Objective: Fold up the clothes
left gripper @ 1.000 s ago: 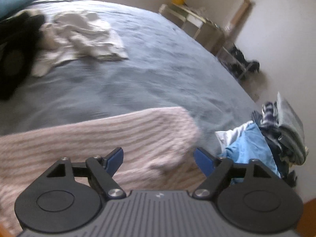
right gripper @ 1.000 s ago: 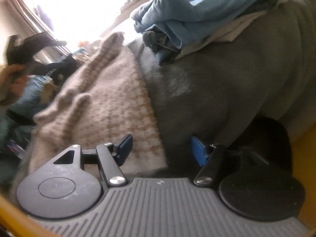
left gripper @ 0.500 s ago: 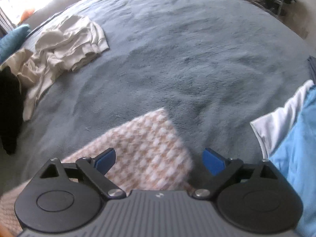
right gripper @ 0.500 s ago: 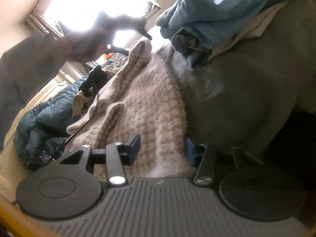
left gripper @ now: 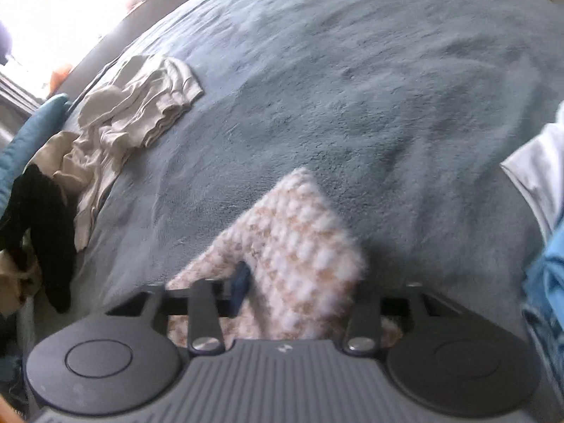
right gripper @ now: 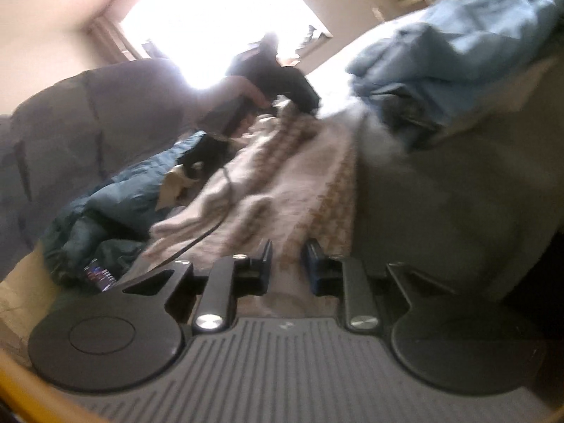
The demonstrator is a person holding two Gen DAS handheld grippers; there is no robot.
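Observation:
A fluffy pink-and-white knit sweater (left gripper: 299,246) lies on the grey-blue bed (left gripper: 352,88). My left gripper (left gripper: 299,289) is shut on one corner of it; the fabric covers the right finger and only the left blue pad (left gripper: 241,287) shows. In the right wrist view the sweater (right gripper: 282,183) stretches away from me along the bed edge. My right gripper (right gripper: 289,261) is shut on its near edge, with the fingers close together around the knit. At the sweater's far end a hand holds the left gripper (right gripper: 282,84), blurred against the window.
Crumpled cream garments (left gripper: 141,116) and a black garment (left gripper: 42,232) lie at the bed's left. A white garment (left gripper: 535,172) and blue clothes (left gripper: 546,282) are at the right, a blue pile (right gripper: 458,53) in the right wrist view. A teal duvet (right gripper: 116,204) and a grey sleeve (right gripper: 105,123) are left.
Both grippers went from open to shut on the sweater. The left one swung over the sweater's corner and closed on it; the right one closed on the near edge.

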